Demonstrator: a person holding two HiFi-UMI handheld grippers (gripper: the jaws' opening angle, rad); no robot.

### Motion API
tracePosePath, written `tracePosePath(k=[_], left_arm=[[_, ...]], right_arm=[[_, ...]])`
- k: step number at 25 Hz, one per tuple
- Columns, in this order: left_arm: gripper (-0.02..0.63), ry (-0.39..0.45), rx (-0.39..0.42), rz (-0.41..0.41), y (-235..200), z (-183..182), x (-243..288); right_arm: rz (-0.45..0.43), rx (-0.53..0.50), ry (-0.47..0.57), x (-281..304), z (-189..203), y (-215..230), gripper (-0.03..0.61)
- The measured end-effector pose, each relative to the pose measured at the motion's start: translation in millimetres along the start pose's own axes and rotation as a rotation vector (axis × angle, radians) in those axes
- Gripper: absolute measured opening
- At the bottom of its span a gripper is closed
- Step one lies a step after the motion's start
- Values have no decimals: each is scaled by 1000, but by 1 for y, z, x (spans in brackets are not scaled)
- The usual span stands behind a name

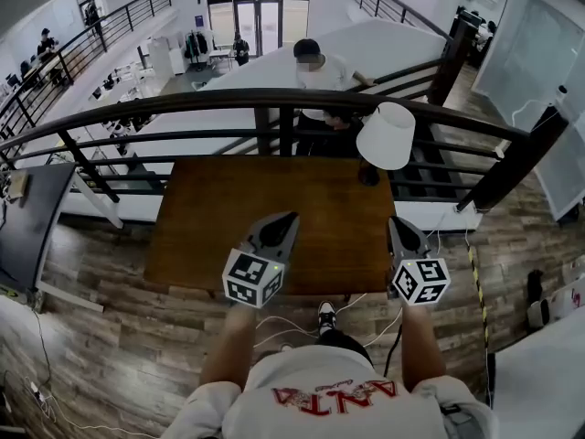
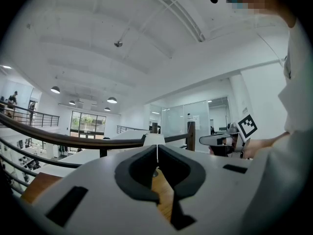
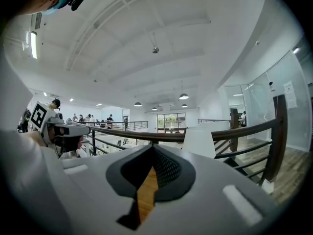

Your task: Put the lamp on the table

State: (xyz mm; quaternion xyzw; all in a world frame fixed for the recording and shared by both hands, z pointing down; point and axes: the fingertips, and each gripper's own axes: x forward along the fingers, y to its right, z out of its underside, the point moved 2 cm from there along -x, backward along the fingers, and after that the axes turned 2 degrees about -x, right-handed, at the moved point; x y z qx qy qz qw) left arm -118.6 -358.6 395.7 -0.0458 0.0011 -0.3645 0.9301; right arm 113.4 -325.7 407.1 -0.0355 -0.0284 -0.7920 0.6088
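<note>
A lamp (image 1: 385, 137) with a white shade and dark base stands on the far right corner of the brown wooden table (image 1: 265, 208); its shade (image 3: 199, 141) also shows in the right gripper view and as a sliver (image 2: 154, 139) in the left gripper view. My left gripper (image 1: 282, 219) hovers over the table's near edge, jaws shut with nothing between them. To its right, my right gripper (image 1: 398, 224) hangs at the table's near right edge, also shut and empty. Both are well short of the lamp.
A dark metal railing (image 1: 256, 99) runs behind the table, with a drop to a lower floor beyond. A person (image 1: 315, 71) stands past the railing. Cables (image 1: 274, 323) lie on the wood floor by my feet. A dark post (image 1: 516, 158) stands at right.
</note>
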Motion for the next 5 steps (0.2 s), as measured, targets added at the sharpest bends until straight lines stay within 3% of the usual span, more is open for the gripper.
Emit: tracePosePath(k=[5], left_arm=[[14,0,-5,2,-2,4,3]], right_arm=[[-7,8,-3,4,6,1,2]])
